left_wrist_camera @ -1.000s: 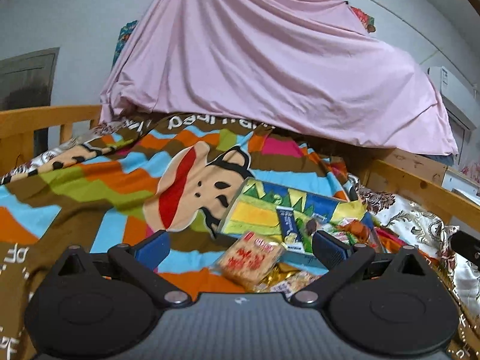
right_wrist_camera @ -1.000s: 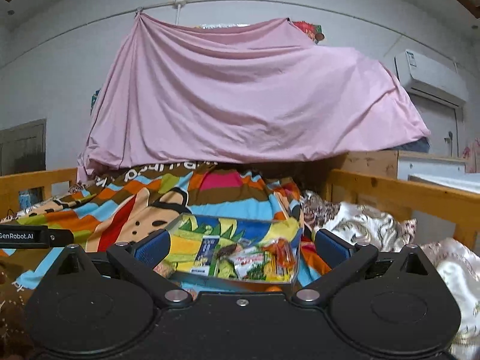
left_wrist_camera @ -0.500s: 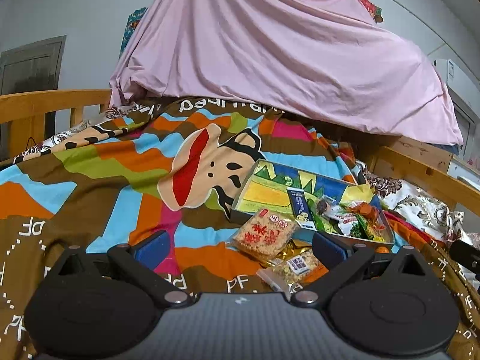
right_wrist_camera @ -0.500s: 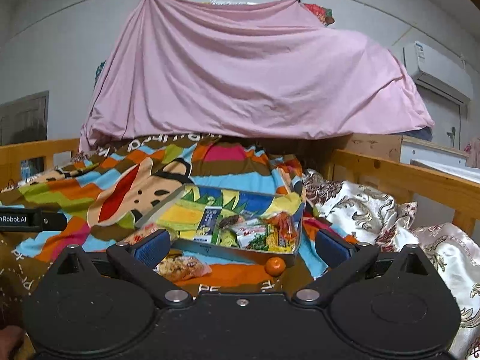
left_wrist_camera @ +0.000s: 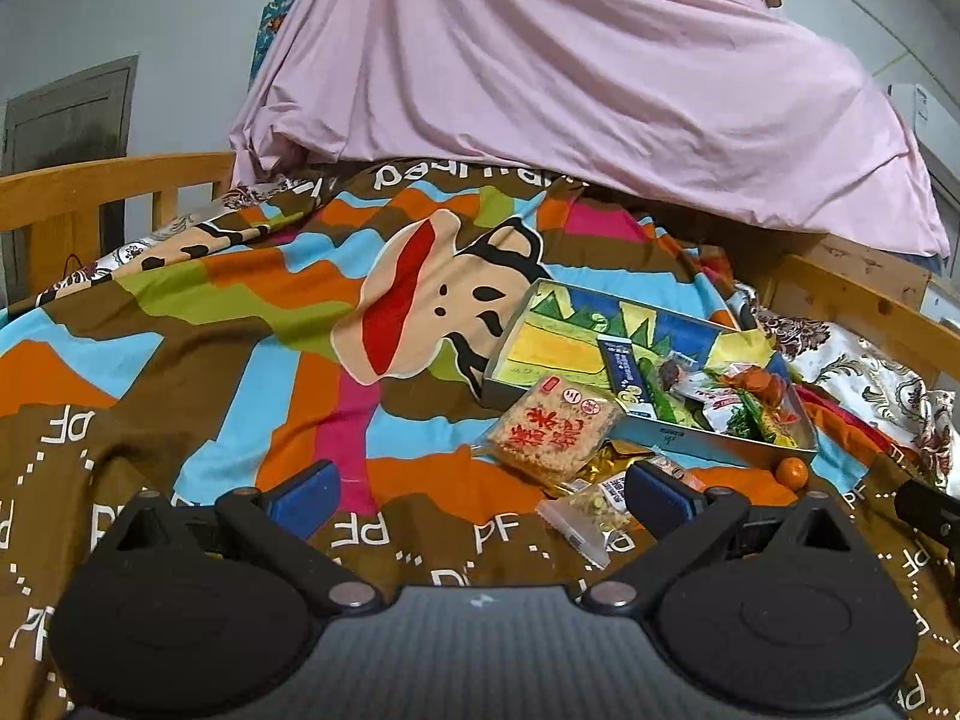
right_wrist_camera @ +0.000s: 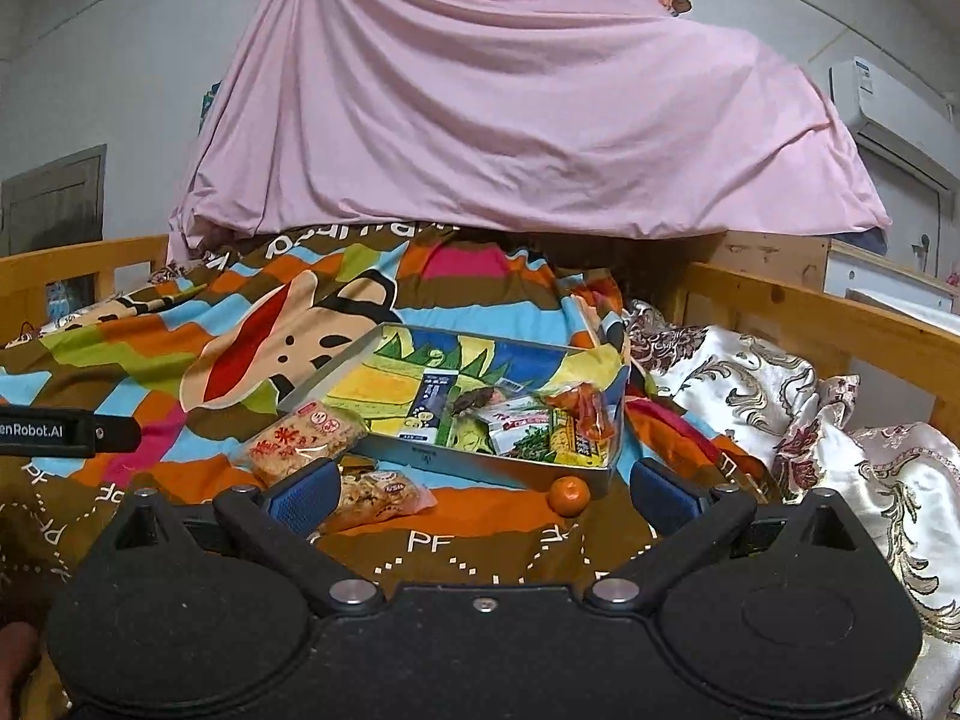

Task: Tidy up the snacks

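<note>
Both views have risen and tipped down compared with a second ago, so the loose snacks in front of the tray, partly hidden behind the grippers then, now show in full, meaning the pick targets are in view and approach can start. Left gripper [left_wrist_camera: 480, 489] has jaws spread wide, nothing between them; right gripper [right_wrist_camera: 480, 489] the same, spread and empty. Snack tray [right_wrist_camera: 336, 381] sits on the cartoon blanket [left_wrist_camera: 240, 360] on the bed, right half holding a blue sachet [right_wrist_camera: 429, 405] and green and red packets. Outside it: rice cracker pack [left_wrist_camera: 555, 432] leaning on the tray's near-left corner, a gold wrapper [left_wrist_camera: 624, 455] and a clear nut bag [left_wrist_camera: 591, 510] just in front, small orange [right_wrist_camera: 569, 495] by the tray's near-right corner. Judged early stage: four items left outside. Pink sheet [right_wrist_camera: 510, 120] hangs behind.
</note>
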A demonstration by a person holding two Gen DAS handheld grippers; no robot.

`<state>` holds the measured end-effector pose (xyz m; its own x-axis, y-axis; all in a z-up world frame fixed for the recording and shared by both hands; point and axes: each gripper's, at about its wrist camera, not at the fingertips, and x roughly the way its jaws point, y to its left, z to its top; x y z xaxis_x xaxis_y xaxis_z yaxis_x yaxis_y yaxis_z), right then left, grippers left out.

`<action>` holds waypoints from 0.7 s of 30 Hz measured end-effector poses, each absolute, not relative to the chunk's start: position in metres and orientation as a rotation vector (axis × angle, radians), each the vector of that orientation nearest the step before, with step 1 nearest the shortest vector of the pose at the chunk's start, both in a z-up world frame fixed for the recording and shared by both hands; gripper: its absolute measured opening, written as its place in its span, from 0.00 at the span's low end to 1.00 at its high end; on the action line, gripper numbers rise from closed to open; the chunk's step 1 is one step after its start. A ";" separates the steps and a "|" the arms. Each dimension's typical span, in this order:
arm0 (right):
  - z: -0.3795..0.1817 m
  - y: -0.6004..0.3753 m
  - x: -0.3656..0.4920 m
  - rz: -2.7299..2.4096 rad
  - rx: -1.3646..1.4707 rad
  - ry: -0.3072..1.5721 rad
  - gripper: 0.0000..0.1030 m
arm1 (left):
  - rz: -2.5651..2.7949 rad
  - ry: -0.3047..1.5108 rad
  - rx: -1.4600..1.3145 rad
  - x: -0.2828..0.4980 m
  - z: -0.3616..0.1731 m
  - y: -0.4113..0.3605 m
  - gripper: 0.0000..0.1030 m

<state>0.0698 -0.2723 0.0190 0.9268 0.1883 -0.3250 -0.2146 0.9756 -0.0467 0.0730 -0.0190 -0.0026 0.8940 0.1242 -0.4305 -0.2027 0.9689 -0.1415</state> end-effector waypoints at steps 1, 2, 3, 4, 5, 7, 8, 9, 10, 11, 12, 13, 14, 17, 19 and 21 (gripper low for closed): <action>0.018 -0.273 0.070 0.206 -0.080 0.327 0.99 | 0.175 0.434 -0.183 0.074 -0.002 -0.019 1.00; 0.017 -0.273 0.072 0.206 -0.077 0.334 0.99 | 0.181 0.437 -0.181 0.074 -0.002 -0.019 1.00; 0.017 -0.273 0.073 0.208 -0.076 0.343 0.99 | 0.185 0.440 -0.179 0.075 -0.002 -0.020 1.00; 0.016 -0.273 0.074 0.211 -0.073 0.351 0.99 | 0.189 0.446 -0.176 0.076 -0.002 -0.020 1.00; 0.015 -0.274 0.075 0.216 -0.068 0.358 0.99 | 0.194 0.452 -0.174 0.077 -0.002 -0.021 1.00; 0.014 -0.274 0.077 0.223 -0.063 0.370 0.99 | 0.199 0.466 -0.169 0.079 -0.003 -0.022 1.00; 0.013 -0.273 0.078 0.219 -0.065 0.377 0.99 | 0.204 0.473 -0.164 0.080 -0.003 -0.022 1.00; 0.013 -0.273 0.079 0.214 -0.065 0.381 1.00 | 0.217 0.481 -0.153 0.081 -0.004 -0.024 1.00; 0.013 -0.273 0.079 0.209 -0.064 0.383 1.00 | 0.229 0.488 -0.143 0.082 -0.005 -0.025 1.00; 0.012 -0.274 0.080 0.205 -0.058 0.385 1.00 | 0.243 0.497 -0.132 0.083 -0.005 -0.026 1.00; 0.012 -0.275 0.080 0.202 -0.050 0.387 1.00 | 0.255 0.504 -0.124 0.084 -0.005 -0.026 1.00; 0.012 -0.276 0.081 0.198 -0.045 0.387 1.00 | 0.263 0.509 -0.118 0.085 -0.005 -0.027 1.00; 0.012 -0.277 0.081 0.191 -0.038 0.387 1.00 | 0.267 0.508 -0.116 0.086 -0.006 -0.027 1.00; 0.011 -0.281 0.083 0.184 -0.020 0.391 1.00 | 0.297 0.505 -0.116 0.087 -0.005 -0.027 1.00; 0.011 -0.282 0.084 0.187 -0.012 0.395 1.00 | 0.317 0.503 -0.117 0.088 -0.003 -0.027 1.00; 0.011 -0.283 0.086 0.186 -0.009 0.401 1.00 | 0.333 0.498 -0.125 0.089 -0.002 -0.026 1.00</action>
<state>0.0855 -0.2826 0.0112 0.9039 0.1783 -0.3888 -0.1817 0.9829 0.0284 0.0892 -0.0262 -0.0016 0.8261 0.2827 -0.4874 -0.3428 0.9387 -0.0365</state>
